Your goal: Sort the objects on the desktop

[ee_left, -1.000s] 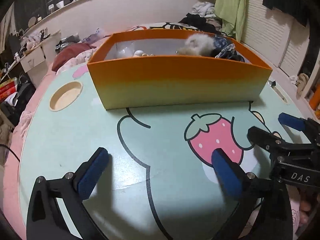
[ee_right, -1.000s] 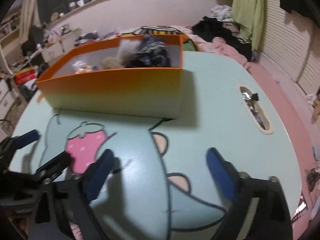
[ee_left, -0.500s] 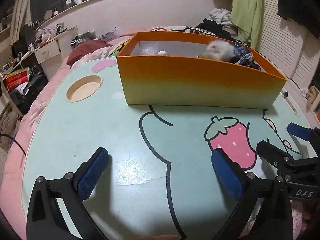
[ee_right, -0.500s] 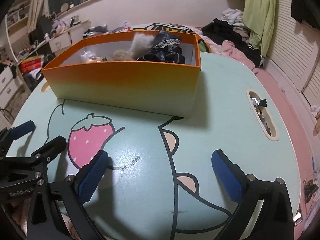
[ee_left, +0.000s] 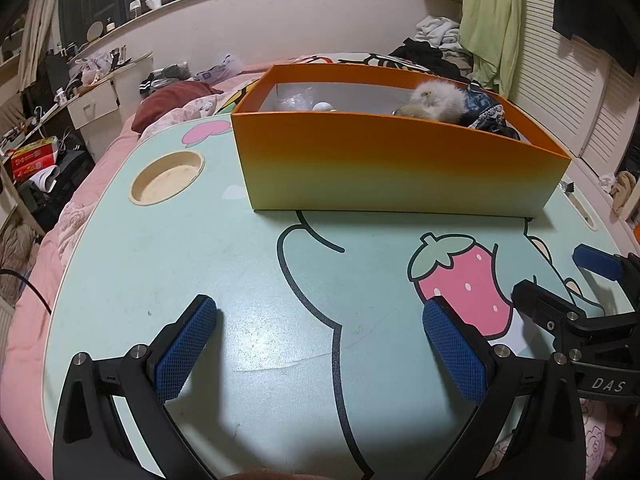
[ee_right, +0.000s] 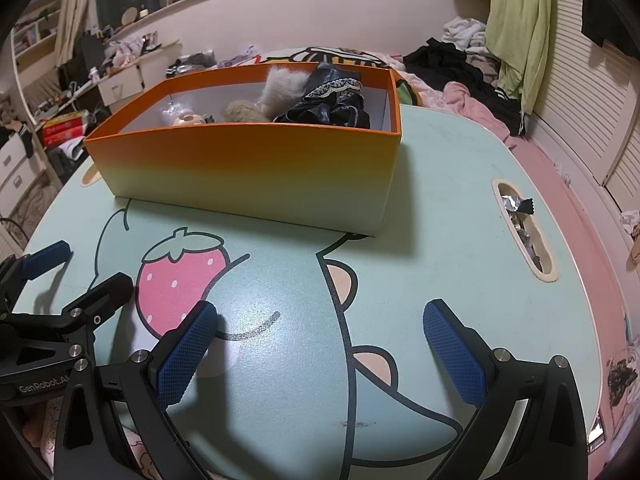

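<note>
My left tongs (ee_left: 320, 332) hang over the near part of the table with the blue-padded fingers (ee_left: 184, 348) spread wide and nothing between them; my right tongs (ee_right: 316, 336) are the same, wide apart and empty. Each shows at the edge of the other's camera, so they sit side by side, close together. Straight ahead of both, well beyond the fingertips, stands the orange box (ee_left: 396, 168), a long open-topped carton whose outer wall fades from orange at the rim to pale yellow at the base, with a white inside. From the right wrist I can see what lies in it: a dark glossy lace-trimmed fabric bundle (ee_right: 332, 104) at the right end, a pale fluffy tuft (ee_right: 280, 88) and a tan fuzzy ball (ee_right: 240, 114) beside it, and small pale items toward the left end that I cannot identify. The mint-green table (ee_left: 160, 264) carries a cartoon print with a pink strawberry (ee_right: 176, 276) just ahead of the gap between my tongs.
</note>
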The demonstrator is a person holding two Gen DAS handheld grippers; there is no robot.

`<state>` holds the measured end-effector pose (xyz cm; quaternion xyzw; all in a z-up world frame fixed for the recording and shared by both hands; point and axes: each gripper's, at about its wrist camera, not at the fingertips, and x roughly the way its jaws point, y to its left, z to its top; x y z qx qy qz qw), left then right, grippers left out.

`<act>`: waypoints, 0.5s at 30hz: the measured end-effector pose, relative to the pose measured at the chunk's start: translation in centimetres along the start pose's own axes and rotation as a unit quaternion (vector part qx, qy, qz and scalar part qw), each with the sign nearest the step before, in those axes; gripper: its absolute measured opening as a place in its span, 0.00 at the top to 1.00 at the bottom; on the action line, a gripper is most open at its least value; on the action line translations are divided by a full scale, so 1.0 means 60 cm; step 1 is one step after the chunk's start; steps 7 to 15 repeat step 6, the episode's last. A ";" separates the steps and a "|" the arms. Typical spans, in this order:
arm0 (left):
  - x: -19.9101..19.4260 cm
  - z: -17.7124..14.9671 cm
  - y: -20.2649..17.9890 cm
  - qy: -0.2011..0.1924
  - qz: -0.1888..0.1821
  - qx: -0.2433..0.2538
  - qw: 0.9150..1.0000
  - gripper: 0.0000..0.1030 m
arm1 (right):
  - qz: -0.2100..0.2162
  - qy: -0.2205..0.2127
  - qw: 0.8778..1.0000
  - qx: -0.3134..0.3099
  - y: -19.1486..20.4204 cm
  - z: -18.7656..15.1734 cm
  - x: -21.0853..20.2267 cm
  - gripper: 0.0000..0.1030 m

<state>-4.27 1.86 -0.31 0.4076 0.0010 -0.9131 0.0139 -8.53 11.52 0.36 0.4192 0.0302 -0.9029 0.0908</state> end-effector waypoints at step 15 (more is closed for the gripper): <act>-0.002 0.000 0.000 -0.001 0.000 0.001 1.000 0.00 | 0.000 0.000 1.000 0.000 0.000 0.000 0.000 0.00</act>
